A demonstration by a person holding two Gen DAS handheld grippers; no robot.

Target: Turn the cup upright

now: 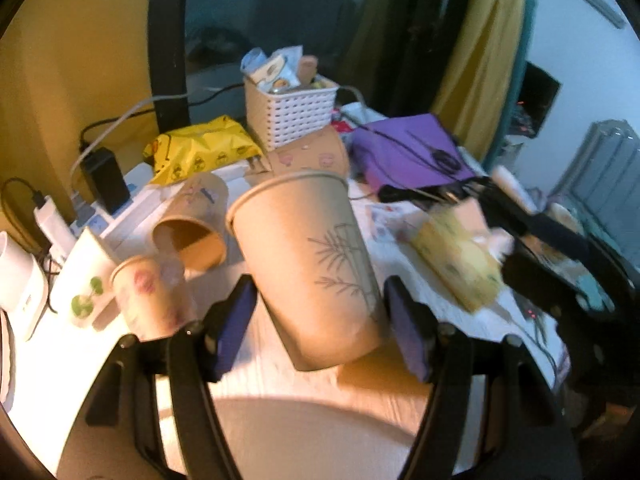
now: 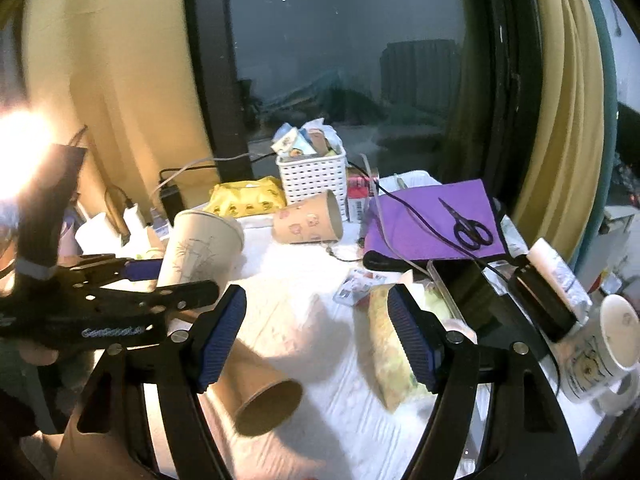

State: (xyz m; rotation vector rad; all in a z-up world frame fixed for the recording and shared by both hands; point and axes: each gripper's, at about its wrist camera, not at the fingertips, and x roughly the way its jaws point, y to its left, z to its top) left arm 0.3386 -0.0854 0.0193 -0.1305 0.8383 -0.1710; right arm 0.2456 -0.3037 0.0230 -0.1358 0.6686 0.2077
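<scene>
Left tongs [image 1: 320, 312] sit spread around the bamboo-print paper cup [image 1: 308, 264], mouth up, tilted. Right tongs [image 2: 316, 336] gape wide, gripping nothing above the bench [image 2: 320, 280].

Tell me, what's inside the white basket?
The white basket holds small printed packets and something crumpled and white poking out the top. Its walls hide whatever lies deeper.
</scene>
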